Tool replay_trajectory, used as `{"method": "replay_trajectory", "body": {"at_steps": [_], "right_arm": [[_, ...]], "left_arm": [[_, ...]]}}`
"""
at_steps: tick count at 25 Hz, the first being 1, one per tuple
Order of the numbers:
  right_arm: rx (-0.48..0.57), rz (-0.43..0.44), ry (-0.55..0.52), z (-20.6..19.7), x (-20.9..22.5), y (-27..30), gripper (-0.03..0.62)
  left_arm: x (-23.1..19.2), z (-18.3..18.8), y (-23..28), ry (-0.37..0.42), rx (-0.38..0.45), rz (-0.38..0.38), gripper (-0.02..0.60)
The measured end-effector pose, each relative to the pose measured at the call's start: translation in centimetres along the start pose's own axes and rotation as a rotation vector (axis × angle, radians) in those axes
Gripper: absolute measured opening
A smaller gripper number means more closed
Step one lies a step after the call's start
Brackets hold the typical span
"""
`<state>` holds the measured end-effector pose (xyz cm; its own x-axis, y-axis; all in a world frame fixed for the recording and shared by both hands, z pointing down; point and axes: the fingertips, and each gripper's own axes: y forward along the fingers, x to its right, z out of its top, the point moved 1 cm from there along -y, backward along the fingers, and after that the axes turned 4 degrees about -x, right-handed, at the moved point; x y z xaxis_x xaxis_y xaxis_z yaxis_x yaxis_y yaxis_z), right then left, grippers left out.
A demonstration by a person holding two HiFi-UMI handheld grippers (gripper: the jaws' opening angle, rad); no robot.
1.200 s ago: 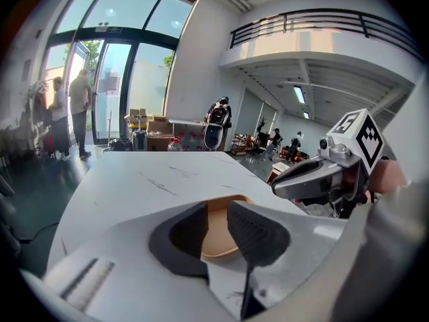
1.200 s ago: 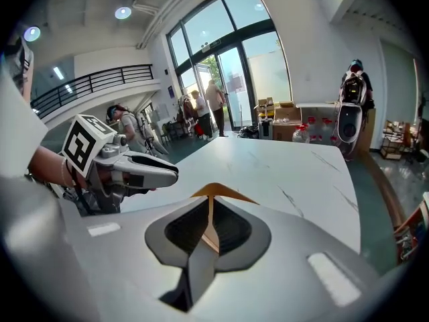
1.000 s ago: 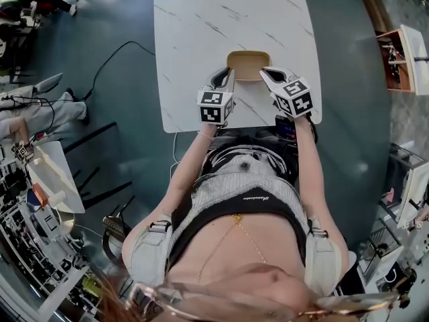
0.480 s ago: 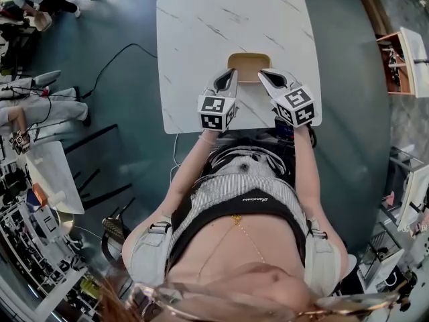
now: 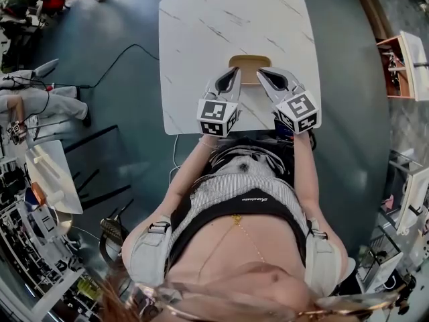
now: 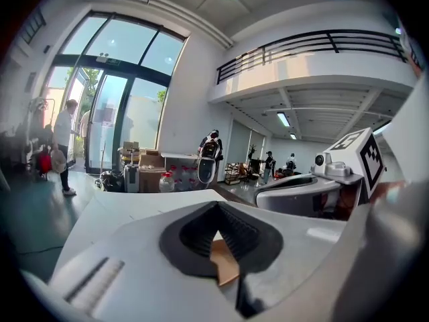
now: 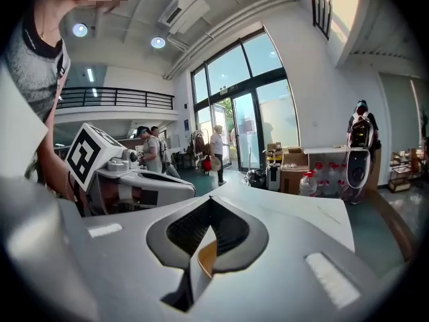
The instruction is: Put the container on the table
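Clamping container point(image 5: 249, 62): left gripper point(image 5: 233, 72), right gripper point(image 5: 261, 72)

My head camera looks steeply down onto the white table point(image 5: 201, 32). Each gripper camera rides close behind its own jaws, facing low across the tabletop. All three views share the container point(image 5: 249, 62). The left gripper view also catches my right gripper point(image 6: 268, 192), and the right gripper view my left gripper point(image 7: 194, 183).

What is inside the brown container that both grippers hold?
Nothing shows inside the container: only its bare brown floor. Its near edge is covered by the left gripper and right gripper, whose jaws pinch the rim.
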<state>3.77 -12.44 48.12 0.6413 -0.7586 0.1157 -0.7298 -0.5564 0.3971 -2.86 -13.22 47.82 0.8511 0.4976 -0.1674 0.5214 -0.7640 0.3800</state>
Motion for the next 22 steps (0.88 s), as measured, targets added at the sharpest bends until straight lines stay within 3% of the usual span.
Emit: {"method": "replay_trajectory", "body": {"at_steps": [12,22], "right_arm": [[0.212,-0.013,-0.038,5.3,-1.5,-2.5,0.028],[0.308,-0.056,-0.061,8.2,-2.0,-5.1,0.026]], "left_arm": [[1.6,4.5,-2.2,0.097,0.158,-0.001,0.0],[3.2,7.9,-3.8,0.099,0.236,-0.041,0.0]]}}
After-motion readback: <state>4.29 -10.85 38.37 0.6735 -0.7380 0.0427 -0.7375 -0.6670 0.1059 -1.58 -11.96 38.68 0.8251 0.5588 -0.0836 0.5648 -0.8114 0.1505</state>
